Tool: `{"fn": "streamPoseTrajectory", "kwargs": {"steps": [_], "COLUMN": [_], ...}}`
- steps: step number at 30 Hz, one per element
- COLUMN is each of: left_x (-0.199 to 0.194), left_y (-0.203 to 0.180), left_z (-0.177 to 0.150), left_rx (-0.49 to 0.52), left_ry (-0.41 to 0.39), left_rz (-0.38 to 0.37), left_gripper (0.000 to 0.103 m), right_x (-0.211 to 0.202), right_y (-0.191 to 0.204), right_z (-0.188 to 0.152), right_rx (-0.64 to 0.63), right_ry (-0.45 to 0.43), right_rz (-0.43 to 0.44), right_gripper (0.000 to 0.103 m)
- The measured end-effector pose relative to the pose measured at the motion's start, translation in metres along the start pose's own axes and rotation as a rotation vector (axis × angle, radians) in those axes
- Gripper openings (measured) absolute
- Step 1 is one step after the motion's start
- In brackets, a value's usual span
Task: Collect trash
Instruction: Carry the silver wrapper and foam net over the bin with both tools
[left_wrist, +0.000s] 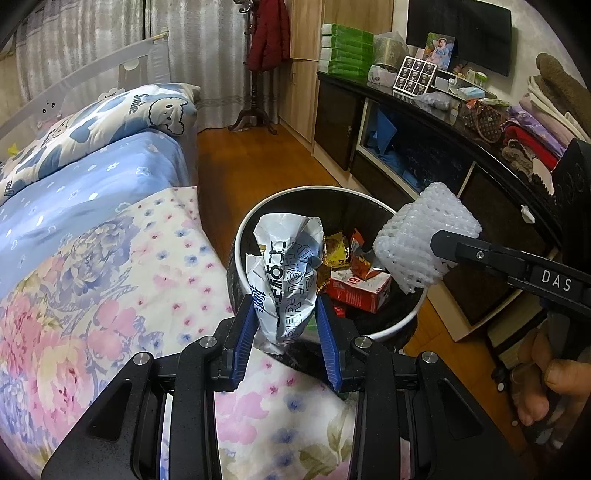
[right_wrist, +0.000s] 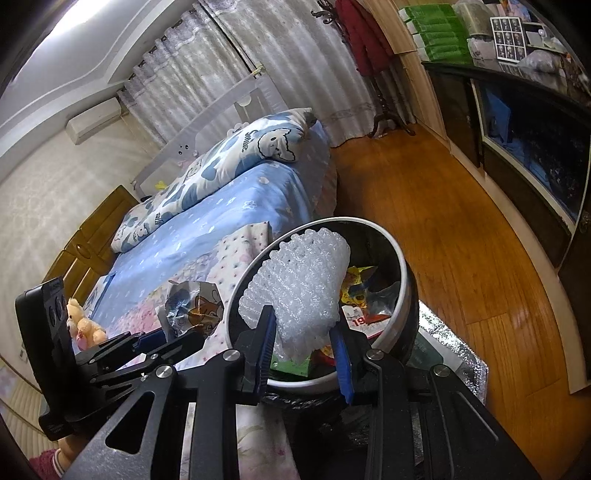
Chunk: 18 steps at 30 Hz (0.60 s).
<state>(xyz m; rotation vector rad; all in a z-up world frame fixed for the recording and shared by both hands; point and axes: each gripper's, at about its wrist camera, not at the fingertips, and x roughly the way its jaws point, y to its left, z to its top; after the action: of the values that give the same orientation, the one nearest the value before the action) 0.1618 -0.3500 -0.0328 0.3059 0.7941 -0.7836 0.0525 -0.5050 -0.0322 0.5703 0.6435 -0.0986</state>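
White foam netting sits clamped in the right gripper above the bin; the left gripper pinches a crumpled wrapper over its rim.

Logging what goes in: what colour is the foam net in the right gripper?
White, the foam net; clearest in the right wrist view.
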Motion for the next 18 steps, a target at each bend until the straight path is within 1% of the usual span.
{"fn": "streamPoseTrajectory", "kwargs": {"steps": [18], "left_x": [0.021], "left_y": [-0.006], "left_z": [0.011], "left_rx": [0.008], "left_ry": [0.021], "left_rz": [0.013], "left_gripper": [0.031], "right_x": [0.007], "right_y": [-0.005], "right_z": [0.009], "right_rx": [0.006], "right_ry": [0.021], "right_rz": [-0.011], "right_gripper": [0.030]}}
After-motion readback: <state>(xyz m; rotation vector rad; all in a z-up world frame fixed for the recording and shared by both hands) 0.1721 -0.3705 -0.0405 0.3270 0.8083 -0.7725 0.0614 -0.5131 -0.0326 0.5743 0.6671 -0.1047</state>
